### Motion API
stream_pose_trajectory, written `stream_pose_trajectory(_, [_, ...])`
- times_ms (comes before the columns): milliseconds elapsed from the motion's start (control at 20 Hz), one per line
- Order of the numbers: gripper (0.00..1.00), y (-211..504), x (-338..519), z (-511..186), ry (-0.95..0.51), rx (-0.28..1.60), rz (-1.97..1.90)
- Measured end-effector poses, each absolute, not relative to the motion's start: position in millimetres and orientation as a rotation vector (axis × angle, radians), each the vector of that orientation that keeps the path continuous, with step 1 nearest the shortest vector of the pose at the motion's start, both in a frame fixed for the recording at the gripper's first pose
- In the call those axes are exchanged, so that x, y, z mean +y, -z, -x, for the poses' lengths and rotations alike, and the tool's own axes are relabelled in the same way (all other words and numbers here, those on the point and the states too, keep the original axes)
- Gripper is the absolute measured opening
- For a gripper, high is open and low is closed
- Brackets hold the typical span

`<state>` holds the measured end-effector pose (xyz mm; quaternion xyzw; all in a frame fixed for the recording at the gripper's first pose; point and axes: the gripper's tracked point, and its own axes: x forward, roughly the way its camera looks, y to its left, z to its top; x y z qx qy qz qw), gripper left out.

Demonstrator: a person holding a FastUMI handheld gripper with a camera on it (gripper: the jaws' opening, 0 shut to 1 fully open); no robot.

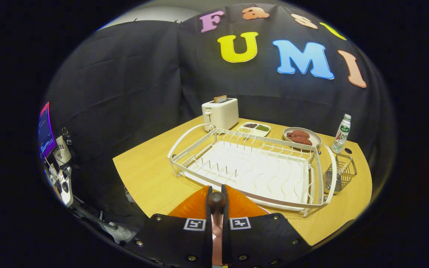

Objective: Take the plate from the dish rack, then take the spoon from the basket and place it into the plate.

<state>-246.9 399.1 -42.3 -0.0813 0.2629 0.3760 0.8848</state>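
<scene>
My gripper point(216, 190) is shut on the spoon point(216, 201), whose dark rounded end sticks up between the two fingers, with a pinkish part lower in the gap. Right under and just ahead of the fingers lies the orange plate point(242, 206), on the wooden table point(147, 175) in front of the dish rack. The white wire dish rack point(311, 204) beyond the plate holds no dishes. A small wire basket point(343, 175) hangs on the rack's right end; I cannot make out what is inside it.
Behind the rack stand a white toaster point(220, 113) with a slice in it, a divided dish of grains point(253, 129), a grey plate of sausages point(302, 137) and a small bottle point(342, 133). A lit screen point(45, 130) and gear stand off the table's left.
</scene>
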Motion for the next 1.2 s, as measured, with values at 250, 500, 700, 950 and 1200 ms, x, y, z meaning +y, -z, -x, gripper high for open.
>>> stream_pose_trajectory(250, [0.09,41,395,247,-0.771,0.559,0.148])
stream_pose_trajectory(500, [0.16,42,389,252,-0.779,0.562,0.143])
stream_pose_trajectory(700, [0.31,38,388,256,-0.789,0.554,0.124])
stream_pose_trajectory(950, [0.71,33,386,258,-0.794,0.529,0.121])
stream_pose_trajectory(1200, [0.99,22,386,254,-0.796,0.491,0.125])
